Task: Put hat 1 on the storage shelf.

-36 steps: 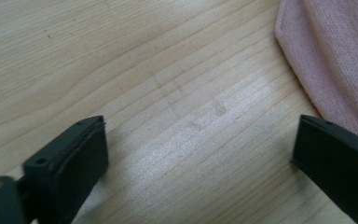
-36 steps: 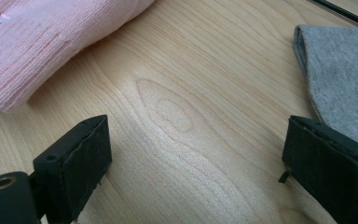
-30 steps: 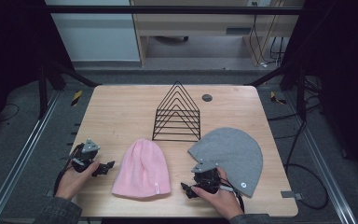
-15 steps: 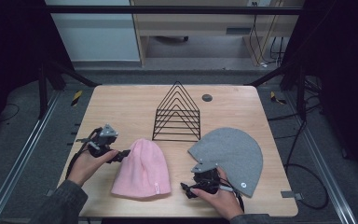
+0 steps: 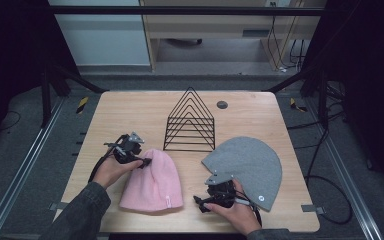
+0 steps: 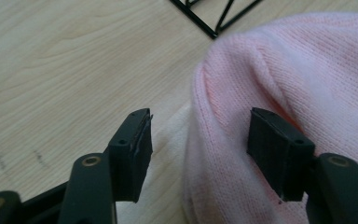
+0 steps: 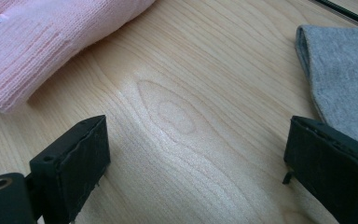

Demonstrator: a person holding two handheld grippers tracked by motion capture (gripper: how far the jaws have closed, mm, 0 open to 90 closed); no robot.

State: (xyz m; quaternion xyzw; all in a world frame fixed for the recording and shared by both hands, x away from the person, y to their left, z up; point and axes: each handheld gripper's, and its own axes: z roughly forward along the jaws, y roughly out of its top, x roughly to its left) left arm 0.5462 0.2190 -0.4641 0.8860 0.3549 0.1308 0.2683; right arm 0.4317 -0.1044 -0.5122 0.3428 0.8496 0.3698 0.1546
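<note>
A pink knit beanie (image 5: 152, 181) lies flat on the wooden table (image 5: 130, 112), left of centre. A grey beanie (image 5: 252, 165) lies flat to its right. My left gripper (image 5: 143, 162) is open at the pink beanie's upper left edge; in the left gripper view its jaws straddle the rim of the pink beanie (image 6: 279, 84), one jaw over bare wood, one over the knit. My right gripper (image 5: 200, 202) is open and low over bare wood between the two hats; in the right gripper view the pink beanie (image 7: 51, 42) is on one side and the grey beanie (image 7: 340, 70) on the other.
A black wire rack (image 5: 191, 122) of triangular frames stands at the table's middle, just behind the hats. A small dark round disc (image 5: 222, 104) sits near the far edge. Metal rails run along both sides of the table.
My left gripper has moved from the table's left side rightward and forward to the pink beanie's edge. The right gripper has stayed in place.
</note>
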